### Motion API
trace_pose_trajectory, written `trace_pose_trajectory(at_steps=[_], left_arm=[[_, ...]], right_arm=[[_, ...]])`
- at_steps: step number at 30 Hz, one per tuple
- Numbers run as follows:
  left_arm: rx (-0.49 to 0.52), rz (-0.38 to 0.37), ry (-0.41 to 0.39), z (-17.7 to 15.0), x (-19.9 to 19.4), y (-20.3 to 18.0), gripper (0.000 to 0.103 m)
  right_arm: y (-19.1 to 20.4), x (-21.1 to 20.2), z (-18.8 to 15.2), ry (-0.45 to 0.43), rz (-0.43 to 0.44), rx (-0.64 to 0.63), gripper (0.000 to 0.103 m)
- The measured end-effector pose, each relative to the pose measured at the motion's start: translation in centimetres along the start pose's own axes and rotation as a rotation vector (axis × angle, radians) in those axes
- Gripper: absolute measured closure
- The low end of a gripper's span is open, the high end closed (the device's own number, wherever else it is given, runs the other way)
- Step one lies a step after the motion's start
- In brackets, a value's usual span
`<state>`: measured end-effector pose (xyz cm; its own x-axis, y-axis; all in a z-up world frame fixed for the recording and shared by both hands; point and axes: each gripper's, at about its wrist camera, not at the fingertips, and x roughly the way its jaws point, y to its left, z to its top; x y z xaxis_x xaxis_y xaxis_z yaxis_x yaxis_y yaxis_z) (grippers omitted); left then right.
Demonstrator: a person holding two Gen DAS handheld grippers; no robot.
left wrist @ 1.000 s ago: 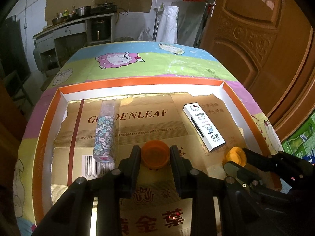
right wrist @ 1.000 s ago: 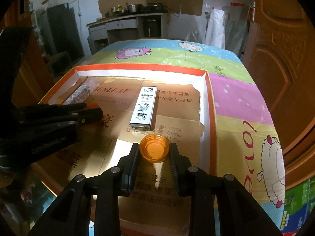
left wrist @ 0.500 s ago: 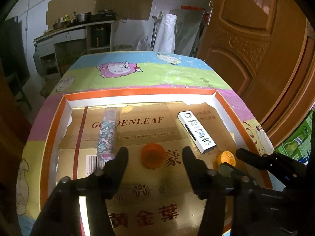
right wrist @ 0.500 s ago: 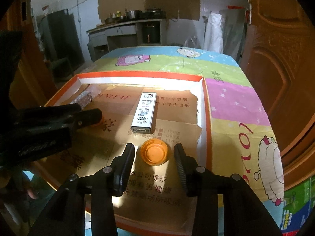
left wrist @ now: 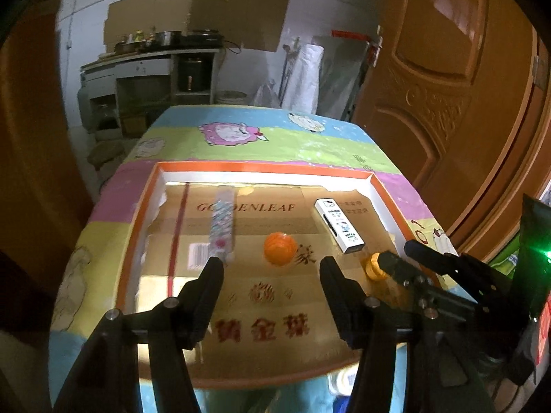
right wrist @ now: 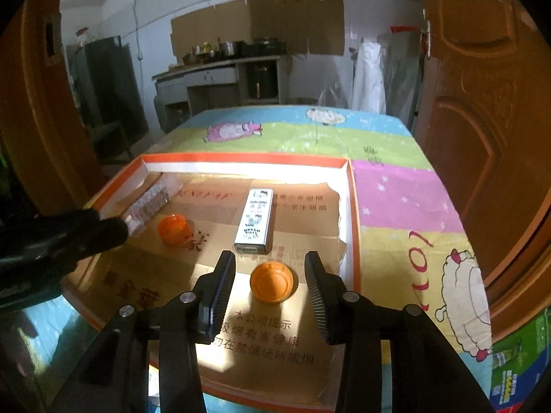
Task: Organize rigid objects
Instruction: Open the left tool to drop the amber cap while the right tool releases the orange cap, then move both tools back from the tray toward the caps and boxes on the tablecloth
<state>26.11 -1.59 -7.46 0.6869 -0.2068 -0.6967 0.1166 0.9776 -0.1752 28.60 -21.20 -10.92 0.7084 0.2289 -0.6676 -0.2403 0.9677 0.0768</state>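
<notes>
Far beyond my table's cartoon sheep tablecloth (left wrist: pixel 261 148) stands a cluttered counter (right wrist: pixel 213 69); a carved wooden door (left wrist: pixel 458 103) is on my right.

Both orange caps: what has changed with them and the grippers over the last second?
Both were let go. The left gripper opened wide and backed off up and away from its orange cap, which lies free in the tray. The right gripper opened too, pads clear of the other orange cap, which sits between them. The white box and the floral box stayed put.
</notes>
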Motion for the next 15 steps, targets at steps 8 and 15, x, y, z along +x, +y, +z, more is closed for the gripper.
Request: trace_pose_trajectory(at_steps=[8,15], left_arm=[[-0.022,0.031,-0.036,-1.8,-3.6,1.4,0.045],[-0.028,0.016,-0.043,-3.8,-6.0,1.8,0.045]], right_arm=[[1.4,-3.0,-0.7,-0.025,-0.026,-0.030,0.060],[2.7,-6.2,-3.1,-0.018,-0.013,-0.012,0.060]])
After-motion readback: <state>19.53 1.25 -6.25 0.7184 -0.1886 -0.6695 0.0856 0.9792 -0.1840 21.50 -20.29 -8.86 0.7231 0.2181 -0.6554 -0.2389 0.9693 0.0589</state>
